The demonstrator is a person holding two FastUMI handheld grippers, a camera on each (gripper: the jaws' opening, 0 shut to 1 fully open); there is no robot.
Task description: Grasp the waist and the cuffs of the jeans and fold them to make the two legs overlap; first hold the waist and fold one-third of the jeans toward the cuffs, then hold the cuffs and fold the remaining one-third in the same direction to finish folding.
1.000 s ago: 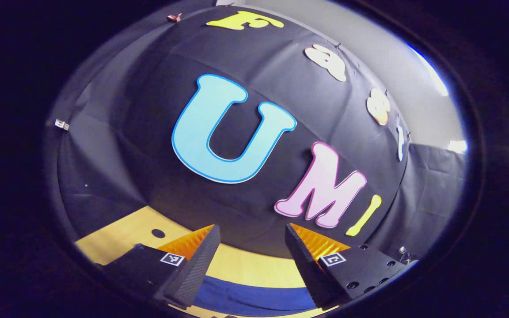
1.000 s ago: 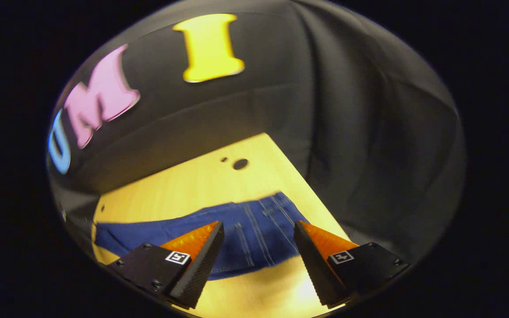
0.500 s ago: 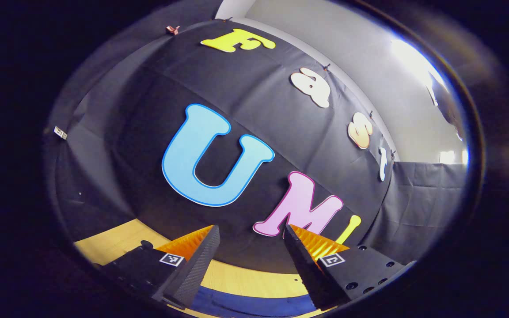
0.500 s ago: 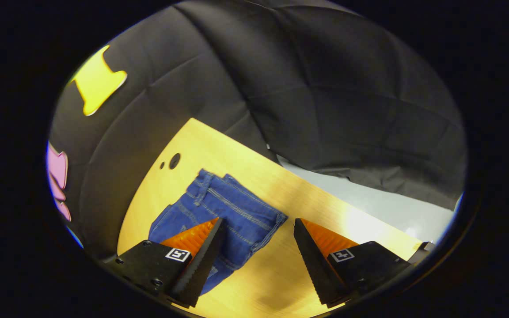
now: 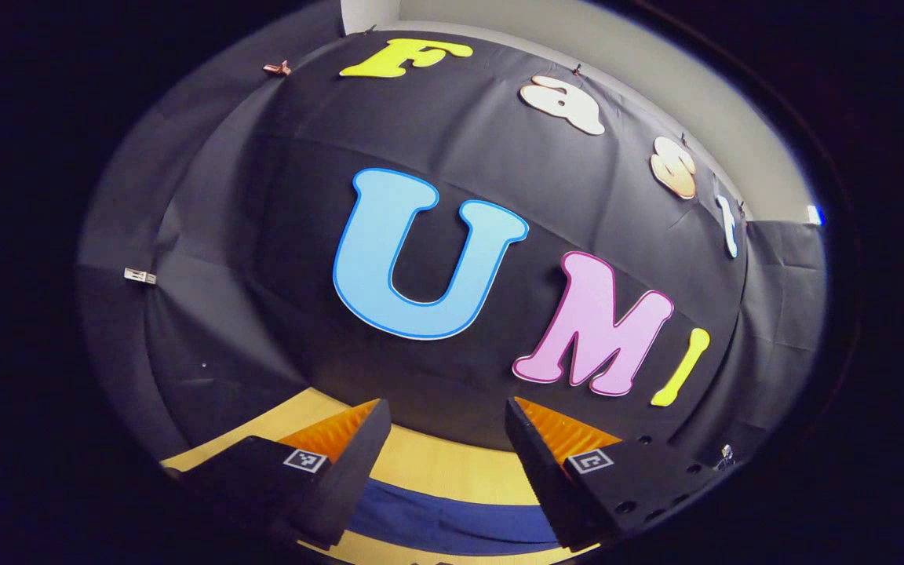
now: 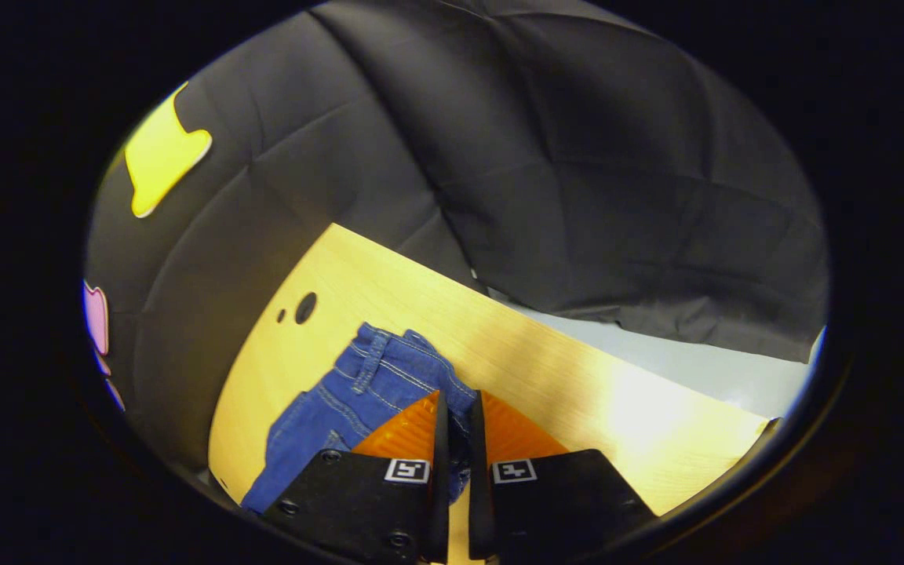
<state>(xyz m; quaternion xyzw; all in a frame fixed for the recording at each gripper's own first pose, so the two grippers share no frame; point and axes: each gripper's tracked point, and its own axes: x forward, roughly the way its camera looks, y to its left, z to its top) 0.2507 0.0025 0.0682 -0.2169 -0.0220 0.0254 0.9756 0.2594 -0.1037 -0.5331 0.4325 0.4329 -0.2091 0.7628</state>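
Note:
The blue jeans (image 6: 358, 392) lie on the yellow wooden table (image 6: 577, 384) in the right gripper view, waistband and belt loops toward the far side. My right gripper (image 6: 456, 404) is shut on the near corner of the waist, with denim pinched in the narrow gap between its fingers. In the left gripper view a dark blue strip of the jeans (image 5: 452, 522) crosses the table (image 5: 436, 467) low down. My left gripper (image 5: 444, 416) hangs open above that strip with nothing between its fingers and points mostly at the wall.
Two round holes (image 6: 305, 308) sit in the table top just beyond the waistband. The table's right edge runs diagonally, with pale grey floor (image 6: 695, 373) past it. Black cloth walls close off the back and sides.
My right gripper swung round to the waist end, came down and shut on the waist corner; it was open half a second ago. The left gripper stayed open and tilted slightly.

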